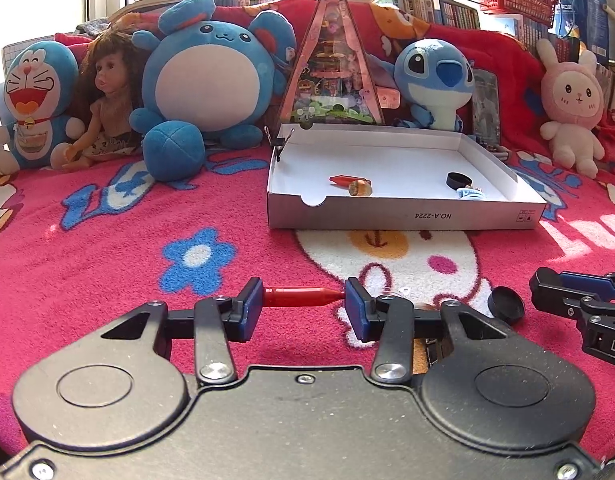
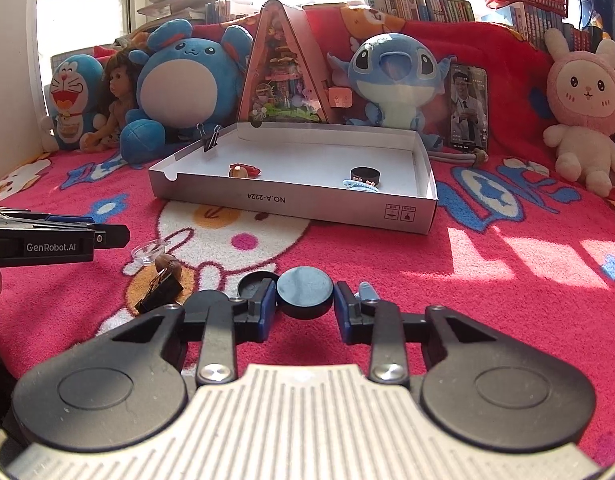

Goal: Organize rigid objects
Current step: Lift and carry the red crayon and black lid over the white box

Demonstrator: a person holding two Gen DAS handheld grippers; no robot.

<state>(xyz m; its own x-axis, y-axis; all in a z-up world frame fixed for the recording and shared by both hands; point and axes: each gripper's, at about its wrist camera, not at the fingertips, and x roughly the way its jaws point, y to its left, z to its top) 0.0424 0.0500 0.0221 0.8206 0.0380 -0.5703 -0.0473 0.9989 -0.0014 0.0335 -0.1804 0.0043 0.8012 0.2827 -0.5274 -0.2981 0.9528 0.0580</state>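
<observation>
My left tool (image 1: pixel 304 298) grips a red crayon (image 1: pixel 297 297) end to end; my right tool (image 2: pixel 304 295) clamps a round black cap (image 2: pixel 304 291). The white box (image 1: pixel 403 210) lies ahead of both.

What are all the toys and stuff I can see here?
Cardboard box: one, white, on blanket; holds red crayon, acorn, black cap, blue clip.
Red crayon: one, between left pads.
Black cap: one, between right pads.
Second black cap: one, beside it.
Clear cup: one, on blanket.
Binder clip: one, black, on blanket.
Plush toys: four, blue and pink, back row.
Doll: one, brown-haired.
Left gripper: black.
Right gripper: black.
</observation>
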